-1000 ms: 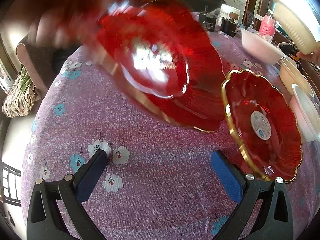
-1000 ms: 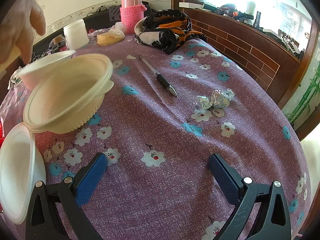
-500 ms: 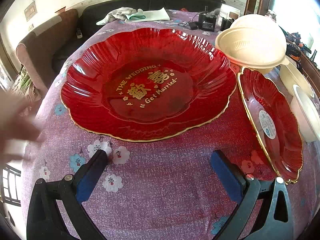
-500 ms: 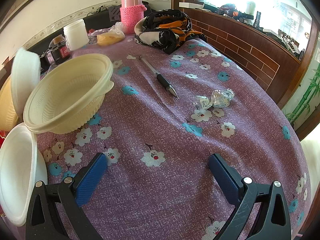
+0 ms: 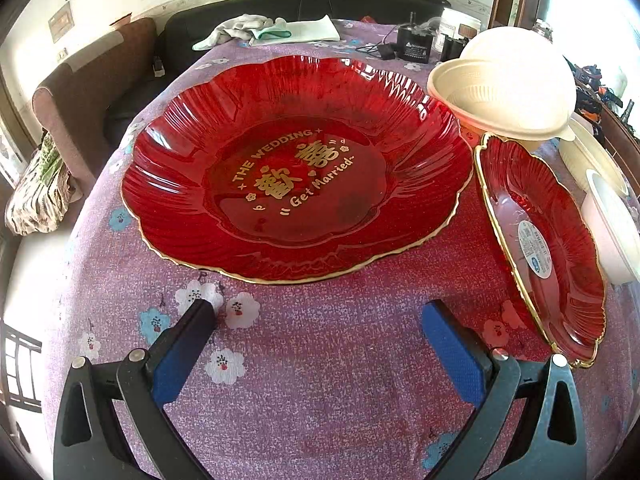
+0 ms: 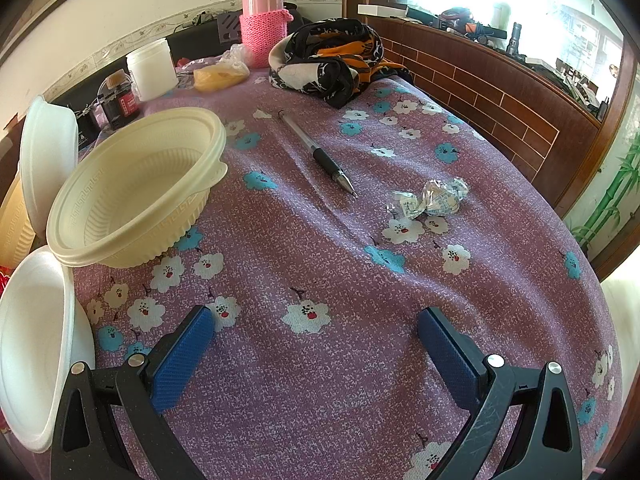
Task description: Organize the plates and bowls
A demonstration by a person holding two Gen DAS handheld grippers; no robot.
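1. The big red plate [image 5: 296, 168] lies flat on the purple tablecloth [image 5: 320, 360]; a smaller red plate [image 5: 544, 248] is just beside it.
2. Cream bowls [image 6: 132, 188] stand near the pen [image 6: 318, 152].
3. The left gripper [image 5: 320, 344] and the right gripper [image 6: 316, 344] are both wide open and hold nothing.

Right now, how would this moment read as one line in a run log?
left tool: open, empty | right tool: open, empty | large red plate: flat on tablecloth | small red plate: beside it | cream bowl: unstacked
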